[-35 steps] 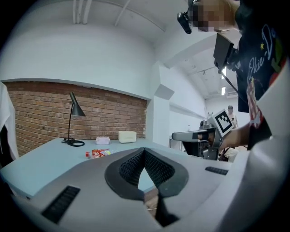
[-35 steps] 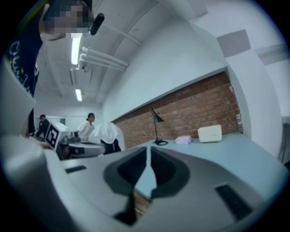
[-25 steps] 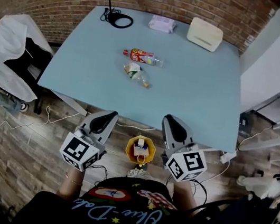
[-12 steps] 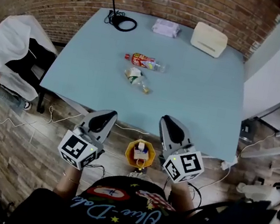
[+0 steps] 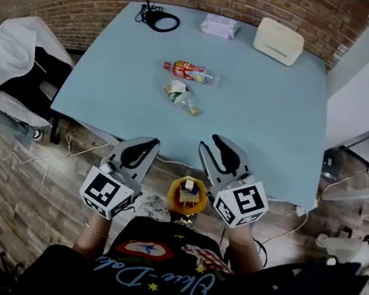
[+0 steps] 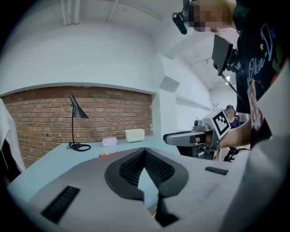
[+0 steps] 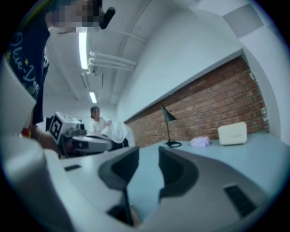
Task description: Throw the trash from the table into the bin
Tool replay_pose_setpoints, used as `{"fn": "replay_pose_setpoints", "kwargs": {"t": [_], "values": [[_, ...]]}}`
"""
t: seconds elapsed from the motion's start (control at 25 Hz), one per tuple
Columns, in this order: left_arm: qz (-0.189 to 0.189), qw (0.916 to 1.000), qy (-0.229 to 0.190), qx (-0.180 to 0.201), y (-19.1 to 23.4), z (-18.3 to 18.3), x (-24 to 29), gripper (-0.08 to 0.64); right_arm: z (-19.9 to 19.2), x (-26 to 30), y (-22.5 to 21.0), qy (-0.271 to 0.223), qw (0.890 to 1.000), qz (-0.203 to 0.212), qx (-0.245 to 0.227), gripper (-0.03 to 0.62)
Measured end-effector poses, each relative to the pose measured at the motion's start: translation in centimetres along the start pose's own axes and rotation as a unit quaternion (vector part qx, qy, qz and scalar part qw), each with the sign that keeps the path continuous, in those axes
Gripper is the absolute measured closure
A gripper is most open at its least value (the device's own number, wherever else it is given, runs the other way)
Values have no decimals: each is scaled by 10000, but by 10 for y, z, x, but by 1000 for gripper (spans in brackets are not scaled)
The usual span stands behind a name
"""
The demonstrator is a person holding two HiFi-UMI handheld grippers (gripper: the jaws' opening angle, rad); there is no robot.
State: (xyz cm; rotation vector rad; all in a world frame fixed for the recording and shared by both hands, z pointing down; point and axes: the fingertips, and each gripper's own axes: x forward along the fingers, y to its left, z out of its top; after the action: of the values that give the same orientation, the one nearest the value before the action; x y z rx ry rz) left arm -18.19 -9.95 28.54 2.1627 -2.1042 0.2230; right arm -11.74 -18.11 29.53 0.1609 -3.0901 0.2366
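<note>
A red-labelled bottle [image 5: 189,73] and a crumpled bottle [image 5: 181,97], print too small to read, are lying mid-worktop [image 5: 266,122], while the left gripper [image 5: 148,144] is hovering clenched and empty and the right gripper [image 5: 210,145] is parting its empty jaws beside the bin [image 5: 187,194].

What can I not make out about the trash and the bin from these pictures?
- Red-labelled bottle: head view, the print on its label is too small to read.
- Crumpled bottle: head view, too small to tell what it holds.
- Yellow bin: head view, its contents are too small to name.
</note>
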Motion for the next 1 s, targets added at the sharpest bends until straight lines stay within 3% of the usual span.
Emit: {"fn": "replay_pose_setpoints", "kwargs": {"t": [0.16, 0.24, 0.4, 0.48, 0.72, 0.8, 1.0], "values": [[84, 9999, 7, -102, 15, -6, -2, 552, -2, 15, 9, 62, 9998, 166, 89, 464], [14, 10000, -78, -3, 23, -9, 1, 552, -4, 22, 12, 89, 9996, 195, 161, 428], [-174, 9997, -157, -45, 40, -8, 16, 552, -11, 46, 16, 298, 9993, 211, 22, 423], [-268, 9994, -200, -61, 52, -4, 21, 552, -15, 63, 15, 415, 9990, 181, -1, 386], [-272, 9991, -166, -273, 102, 0, 30, 552, -13, 109, 3, 520, 9986, 21, 61, 377], [-295, 9992, -214, -179, 116, 0, 34, 552, -17, 123, -1, 622, 9980, 0, 57, 330], [-352, 9987, -207, -290, 139, 2, 43, 552, -38, 152, -17, 1072, 9939, -138, -211, 330]]}}
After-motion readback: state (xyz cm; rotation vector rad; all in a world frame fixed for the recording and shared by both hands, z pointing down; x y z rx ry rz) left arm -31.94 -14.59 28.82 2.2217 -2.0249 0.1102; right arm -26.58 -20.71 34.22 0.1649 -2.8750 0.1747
